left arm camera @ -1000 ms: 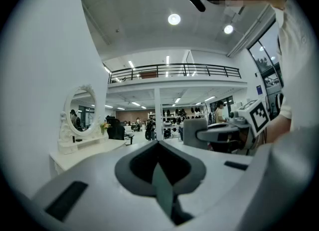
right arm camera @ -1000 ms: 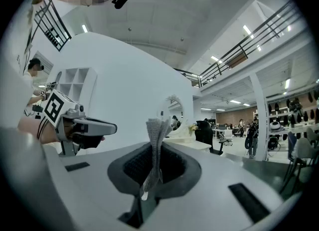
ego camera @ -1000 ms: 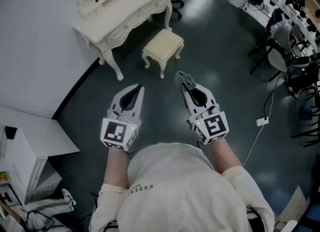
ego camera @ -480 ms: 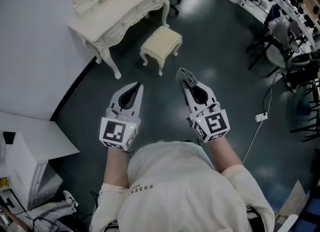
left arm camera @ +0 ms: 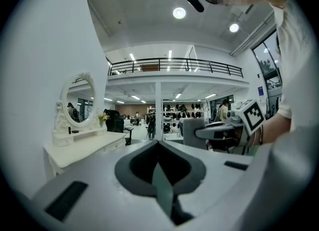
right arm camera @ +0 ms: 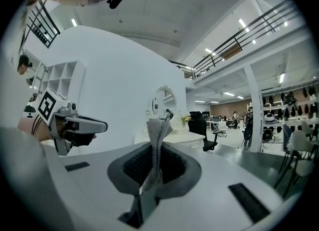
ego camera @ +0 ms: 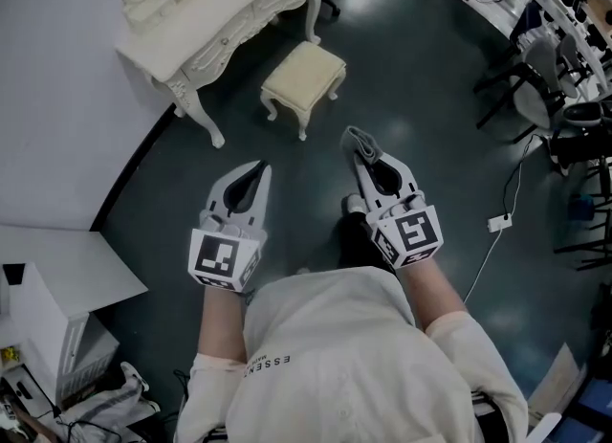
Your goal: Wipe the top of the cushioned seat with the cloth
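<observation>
Drifting up and to the left in your head view since a second ago, the cushioned seat [ego camera: 304, 73] is standing well ahead of both grippers, and you are pinching the grey cloth [ego camera: 362, 150] upright in the right gripper [ego camera: 353, 136], apart from the seat. Your left gripper [ego camera: 262, 169] is holding its jaws pressed together, empty. Dark floor [ego camera: 421, 77] is lying open between you and the seat, with the white dressing table [ego camera: 229, 11] standing just beside its far left edge.
</observation>
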`<control>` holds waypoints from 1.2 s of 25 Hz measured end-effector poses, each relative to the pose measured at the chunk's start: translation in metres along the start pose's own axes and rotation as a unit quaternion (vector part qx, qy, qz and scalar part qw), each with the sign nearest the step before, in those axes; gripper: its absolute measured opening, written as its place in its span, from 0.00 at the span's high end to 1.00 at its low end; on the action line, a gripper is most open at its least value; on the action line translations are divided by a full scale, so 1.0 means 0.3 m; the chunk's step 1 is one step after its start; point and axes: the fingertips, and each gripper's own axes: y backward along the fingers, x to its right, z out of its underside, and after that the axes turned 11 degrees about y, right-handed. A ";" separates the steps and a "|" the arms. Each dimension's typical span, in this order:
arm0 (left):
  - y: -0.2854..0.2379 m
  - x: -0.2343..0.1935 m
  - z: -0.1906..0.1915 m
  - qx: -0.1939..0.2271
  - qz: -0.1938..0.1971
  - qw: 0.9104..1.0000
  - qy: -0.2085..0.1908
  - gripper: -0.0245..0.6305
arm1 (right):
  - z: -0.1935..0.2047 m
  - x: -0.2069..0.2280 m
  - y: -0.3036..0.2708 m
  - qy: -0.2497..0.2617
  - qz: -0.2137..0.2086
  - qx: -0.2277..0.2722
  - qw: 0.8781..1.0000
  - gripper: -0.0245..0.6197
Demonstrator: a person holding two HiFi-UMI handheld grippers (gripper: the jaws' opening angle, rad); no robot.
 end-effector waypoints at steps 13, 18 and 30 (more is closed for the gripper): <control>-0.732 -0.024 -0.107 -0.001 -0.104 0.995 0.000 0.96 | 0.135 0.693 -0.396 0.005 -0.106 0.016 0.994 0.92; -0.973 -0.029 -0.133 0.002 -0.135 0.991 0.014 0.96 | 0.205 0.903 -0.539 0.009 -0.149 0.003 0.989 0.92; -1.214 -0.312 0.029 -0.011 -0.205 0.975 0.084 0.96 | 0.470 0.925 -0.966 0.013 -0.253 -0.086 0.964 0.92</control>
